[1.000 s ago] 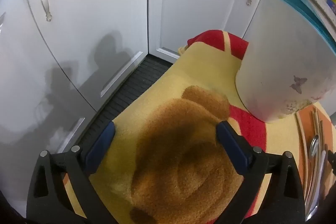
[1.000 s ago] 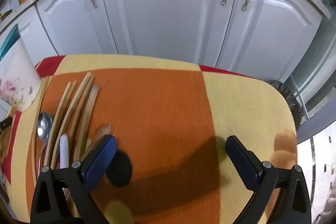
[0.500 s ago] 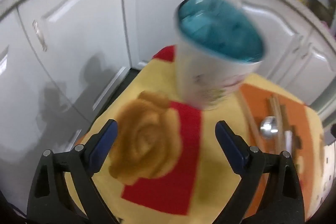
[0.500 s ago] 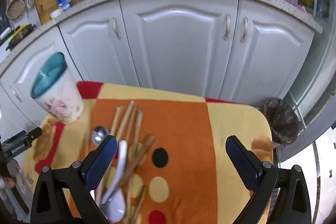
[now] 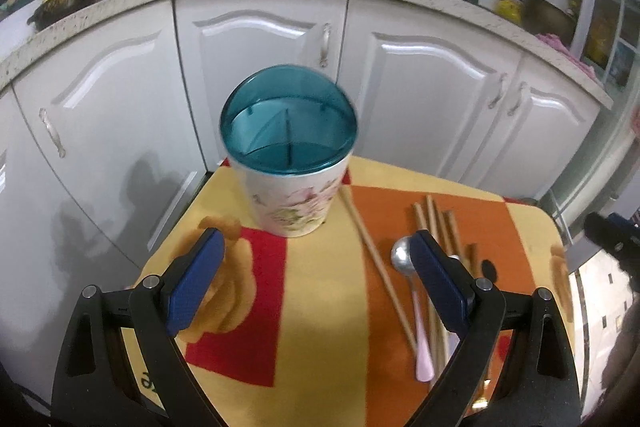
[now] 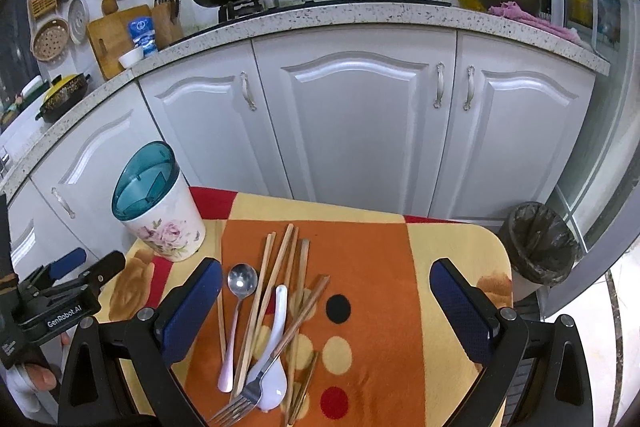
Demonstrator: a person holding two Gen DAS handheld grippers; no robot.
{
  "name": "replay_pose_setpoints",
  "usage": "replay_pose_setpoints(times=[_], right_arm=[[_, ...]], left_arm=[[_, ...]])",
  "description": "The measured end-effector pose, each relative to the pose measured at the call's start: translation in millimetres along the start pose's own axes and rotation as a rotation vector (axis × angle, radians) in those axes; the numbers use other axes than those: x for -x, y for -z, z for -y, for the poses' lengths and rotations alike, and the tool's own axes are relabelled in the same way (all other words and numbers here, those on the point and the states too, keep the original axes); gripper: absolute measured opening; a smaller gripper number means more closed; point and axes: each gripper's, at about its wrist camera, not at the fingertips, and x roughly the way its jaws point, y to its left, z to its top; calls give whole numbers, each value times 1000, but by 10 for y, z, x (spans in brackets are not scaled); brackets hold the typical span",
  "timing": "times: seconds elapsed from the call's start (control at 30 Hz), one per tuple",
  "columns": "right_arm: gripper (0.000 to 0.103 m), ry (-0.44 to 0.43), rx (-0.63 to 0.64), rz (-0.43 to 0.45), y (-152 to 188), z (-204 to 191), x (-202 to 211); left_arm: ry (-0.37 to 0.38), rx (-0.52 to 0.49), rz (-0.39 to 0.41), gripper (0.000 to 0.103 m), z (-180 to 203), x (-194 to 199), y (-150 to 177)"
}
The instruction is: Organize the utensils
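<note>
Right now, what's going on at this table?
A person holds two grippers above a cloth-covered table. Both the left gripper and the right gripper are open and empty. Chopsticks, a metal spoon, a white spoon and a fork lie loose beside the empty holder; nothing is sorted yet.

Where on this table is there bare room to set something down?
Bare cloth runs right of the chopsticks to the table's right edge. A second patch lies in front of the holder, left of the spoon. The utensil pile in between is crowded.
</note>
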Motion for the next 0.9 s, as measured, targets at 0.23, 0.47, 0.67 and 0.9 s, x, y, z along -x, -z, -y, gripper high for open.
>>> replay_pose_setpoints(times=[0.23, 0.47, 0.67, 0.9], right_arm=[[103, 2, 0, -25, 26, -45, 8], [103, 11, 6, -28, 1, -60, 33], [103, 28, 5, -72, -13, -69, -11], [103, 37, 1, -79, 16, -47, -41]], left_arm=[[12, -6, 9, 94, 124, 57, -41], [9, -5, 10, 94, 155, 47, -22], [9, -11, 14, 94, 174, 63, -19], [7, -7, 14, 94, 187, 83, -11]])
